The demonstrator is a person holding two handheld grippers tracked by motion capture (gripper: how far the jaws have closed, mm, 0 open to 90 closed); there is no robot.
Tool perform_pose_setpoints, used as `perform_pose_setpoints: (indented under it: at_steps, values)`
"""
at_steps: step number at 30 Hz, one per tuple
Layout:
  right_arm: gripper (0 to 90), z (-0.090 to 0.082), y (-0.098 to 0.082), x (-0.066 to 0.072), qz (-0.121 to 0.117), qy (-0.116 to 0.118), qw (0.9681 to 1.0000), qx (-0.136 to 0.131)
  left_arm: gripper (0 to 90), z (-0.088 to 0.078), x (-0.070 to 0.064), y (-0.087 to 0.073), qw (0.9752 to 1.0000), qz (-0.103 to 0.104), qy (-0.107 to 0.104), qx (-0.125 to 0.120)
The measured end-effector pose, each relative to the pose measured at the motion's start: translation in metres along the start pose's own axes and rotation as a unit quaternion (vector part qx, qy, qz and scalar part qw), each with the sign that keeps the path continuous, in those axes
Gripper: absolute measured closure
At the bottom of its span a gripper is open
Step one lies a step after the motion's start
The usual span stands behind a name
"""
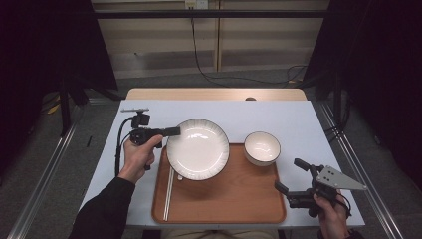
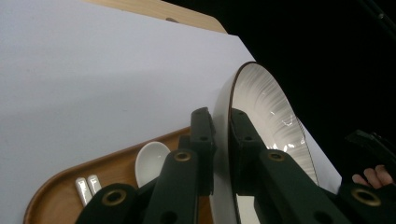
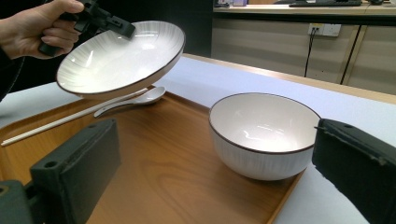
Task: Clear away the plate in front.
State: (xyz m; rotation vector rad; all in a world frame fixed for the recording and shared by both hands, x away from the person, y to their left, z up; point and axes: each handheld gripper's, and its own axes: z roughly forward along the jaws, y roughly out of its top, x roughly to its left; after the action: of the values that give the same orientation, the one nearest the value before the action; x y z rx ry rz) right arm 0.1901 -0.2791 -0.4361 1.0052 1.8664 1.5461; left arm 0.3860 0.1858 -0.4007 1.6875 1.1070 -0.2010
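My left gripper (image 1: pixel 171 131) is shut on the left rim of a white ribbed plate (image 1: pixel 198 148) and holds it lifted and tilted above the wooden tray (image 1: pixel 239 199). In the left gripper view the jaws pinch the plate's edge (image 2: pixel 222 140). The right gripper view shows the plate (image 3: pixel 119 56) hanging above the tray (image 3: pixel 177 177). A white bowl (image 1: pixel 262 147) stands at the tray's far right corner. My right gripper (image 1: pixel 291 175) is open by the tray's right edge, its jaws wide apart facing the bowl (image 3: pixel 264 133).
A white spoon (image 3: pixel 135 100) and pale chopsticks (image 1: pixel 168 194) lie on the tray's left part, under the lifted plate. The tray sits on a white mat (image 1: pixel 293 119) over a wooden table. Dark curtains and metal rails flank the table.
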Motion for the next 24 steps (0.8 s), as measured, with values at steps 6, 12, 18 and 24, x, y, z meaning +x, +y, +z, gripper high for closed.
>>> perform_pose_setpoints:
  at_steps: [6,12,18,24]
  values:
    - [0.8,0.001,0.000,0.000,-0.002,0.000,1.0000,0.000,82.6,-0.001,-0.005,-0.008,0.9999,0.000,-0.011,0.009]
    - [0.8,0.001,0.000,0.000,-0.003,-0.002,1.0000,0.001,82.6,0.005,-0.006,-0.019,0.9995,-0.009,-0.025,0.018]
    - [0.8,0.001,0.000,0.000,-0.004,0.000,1.0000,0.000,82.6,0.010,-0.010,-0.022,0.9989,-0.002,-0.036,0.030]
    - [0.8,0.001,0.000,0.000,-0.006,0.000,1.0000,-0.002,82.6,0.020,-0.018,-0.027,0.9982,0.001,-0.042,0.043]
